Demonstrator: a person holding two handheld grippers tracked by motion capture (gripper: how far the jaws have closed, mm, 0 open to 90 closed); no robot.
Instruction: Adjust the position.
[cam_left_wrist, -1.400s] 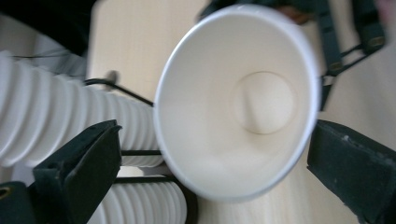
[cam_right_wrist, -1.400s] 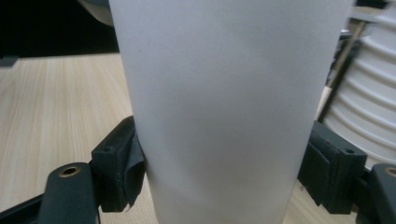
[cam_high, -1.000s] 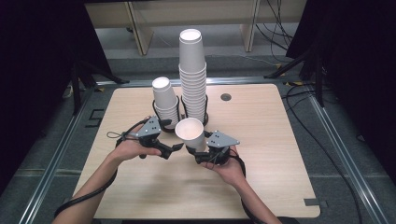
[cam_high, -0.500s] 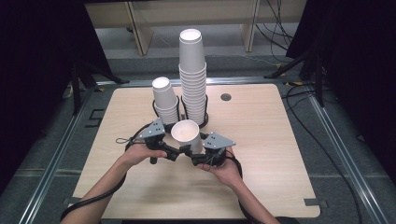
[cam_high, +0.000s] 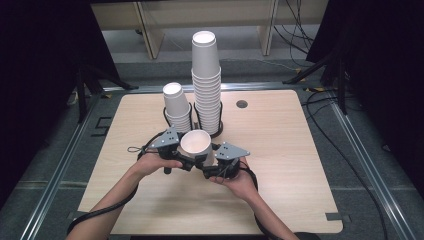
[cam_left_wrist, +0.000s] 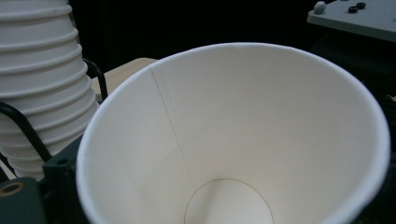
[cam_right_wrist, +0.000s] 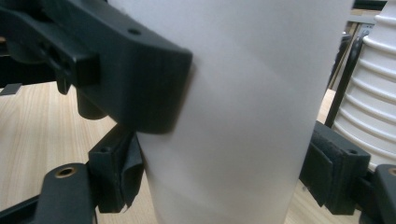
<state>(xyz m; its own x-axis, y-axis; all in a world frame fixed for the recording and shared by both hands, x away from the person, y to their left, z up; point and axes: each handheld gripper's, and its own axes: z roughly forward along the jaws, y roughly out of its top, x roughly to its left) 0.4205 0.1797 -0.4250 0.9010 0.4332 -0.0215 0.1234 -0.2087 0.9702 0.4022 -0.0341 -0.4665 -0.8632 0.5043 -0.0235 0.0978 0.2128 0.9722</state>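
High view: left gripper (cam_high: 186, 161) has just been closing on the paper cup (cam_high: 196, 143); right gripper (cam_high: 209, 165) loosening, seemingly clasping it. Mistimed release risks dropping it.

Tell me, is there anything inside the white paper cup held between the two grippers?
Nothing: the white paper cup is empty, showing its seam and round bottom. The bottom's nearest edge runs out of the picture, so that bit stays unseen.

cup (cam_left_wrist: 243, 140): base cut off by bottom edge | cup stack (cam_left_wrist: 42, 84): top cut off, left gripper view
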